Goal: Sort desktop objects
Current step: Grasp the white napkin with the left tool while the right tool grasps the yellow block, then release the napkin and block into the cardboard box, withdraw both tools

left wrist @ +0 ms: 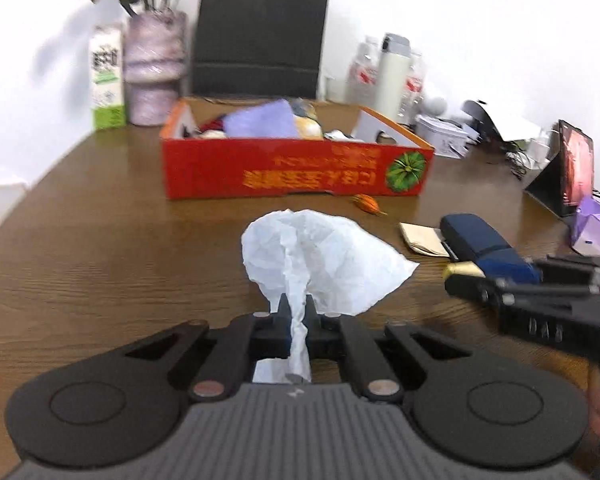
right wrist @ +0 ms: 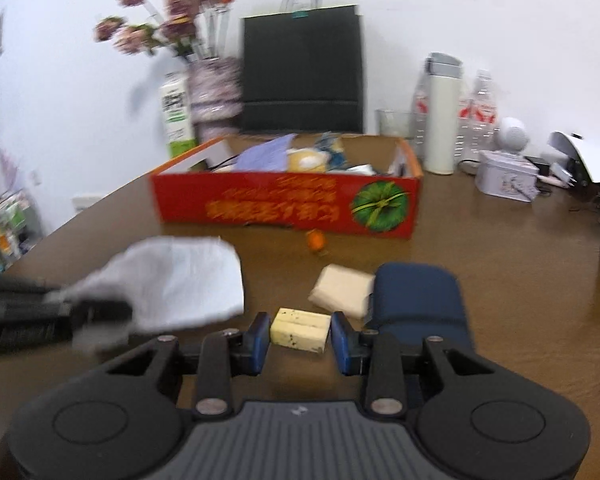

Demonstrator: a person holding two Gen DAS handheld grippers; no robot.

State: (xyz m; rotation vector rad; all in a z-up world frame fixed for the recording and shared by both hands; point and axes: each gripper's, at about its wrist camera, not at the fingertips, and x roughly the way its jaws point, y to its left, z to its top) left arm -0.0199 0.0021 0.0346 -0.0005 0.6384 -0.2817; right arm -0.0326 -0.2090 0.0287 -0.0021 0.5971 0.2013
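While several items are already lying in the red cardboard box (left wrist: 284, 168), the left gripper (left wrist: 298, 312) is pinching the crumpled white tissue (left wrist: 320, 256) and the right gripper (right wrist: 300, 340) is closing around the pale yellow block (right wrist: 300, 330), pads seemingly not yet touching, with the dark blue case (right wrist: 416, 300), beige packet (right wrist: 342, 290) and small orange object (right wrist: 316, 240) still waiting on the brown wooden table (right wrist: 500, 280).

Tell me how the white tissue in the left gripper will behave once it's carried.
The tissue is probably floppy: it bunches into a thin twist between the left gripper jaws. Its creased, billowing sheet looks light, so it will likely flutter and could tear if snagged.
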